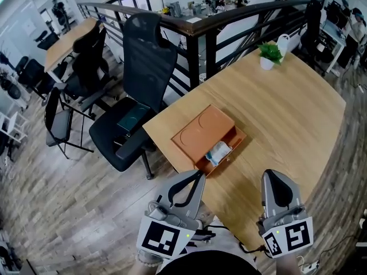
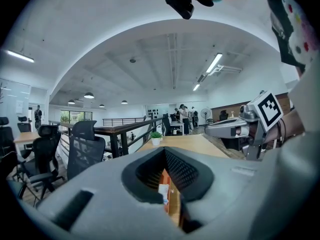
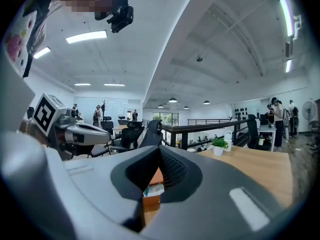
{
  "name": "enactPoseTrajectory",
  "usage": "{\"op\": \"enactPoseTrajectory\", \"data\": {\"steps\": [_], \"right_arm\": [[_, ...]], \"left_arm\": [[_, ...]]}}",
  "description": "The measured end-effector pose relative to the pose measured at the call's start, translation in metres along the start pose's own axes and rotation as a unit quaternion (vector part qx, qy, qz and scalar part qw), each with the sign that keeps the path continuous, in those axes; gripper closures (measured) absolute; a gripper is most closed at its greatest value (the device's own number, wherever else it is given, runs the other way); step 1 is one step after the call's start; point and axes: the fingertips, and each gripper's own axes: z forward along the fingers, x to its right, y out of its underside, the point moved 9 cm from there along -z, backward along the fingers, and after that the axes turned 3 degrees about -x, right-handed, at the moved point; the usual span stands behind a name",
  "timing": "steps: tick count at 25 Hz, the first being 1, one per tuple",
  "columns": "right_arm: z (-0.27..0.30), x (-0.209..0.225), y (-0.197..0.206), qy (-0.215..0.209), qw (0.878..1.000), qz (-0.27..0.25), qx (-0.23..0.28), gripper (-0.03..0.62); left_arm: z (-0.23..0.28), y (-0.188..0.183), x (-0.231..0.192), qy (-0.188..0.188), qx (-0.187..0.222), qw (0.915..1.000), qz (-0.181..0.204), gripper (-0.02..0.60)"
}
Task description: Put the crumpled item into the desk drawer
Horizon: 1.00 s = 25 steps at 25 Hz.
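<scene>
So both tools are pulled in close to the person at the near edge of the wooden desk [image 1: 287, 113], pointing roughly level across it, and neither one has anything in it. The left gripper [image 1: 198, 177] has its jaws pressed together with nothing between them, and it's the same for the right gripper [image 1: 277, 176]: jaws closed and empty. The two sit well apart, side by side, each with its marker cube facing up at the head camera. The crumpled item [image 1: 218, 152], a whitish wad with a bit of light blue on it, is already lying inside the drawer [image 1: 230, 144]. That drawer is slid out of the flat orange drawer unit [image 1: 200, 132] toward the grippers, and it's open. The unit sits near the desk's left corner, just ahead of the left gripper. In both gripper views you can peek through the dark hollow behind the closed jaws and catch a sliver of the orange unit and the pale wad. Further back on the desk there's a small green plant [image 1: 269, 53] in a white pot with a white jug [image 1: 282, 43] just beside it. A black office chair [image 1: 143, 73] stands on the floor to the left of the desk, in front of a dark railing [image 1: 229, 24].
</scene>
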Motion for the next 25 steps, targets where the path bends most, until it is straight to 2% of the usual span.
{"op": "enactPoseTrajectory", "data": {"steps": [14, 25], "right_arm": [[-0.005, -0.006, 0.0, -0.021, 1.0, -0.008, -0.001, 0.582], [-0.006, -0.006, 0.002, -0.022, 1.0, -0.012, -0.003, 0.582]], "left_arm": [[-0.001, -0.004, 0.011, 0.003, 0.0, 1.0, 0.004, 0.583], [0.0, -0.004, 0.015, 0.01, -0.004, 0.9998, 0.016, 0.583]]}}
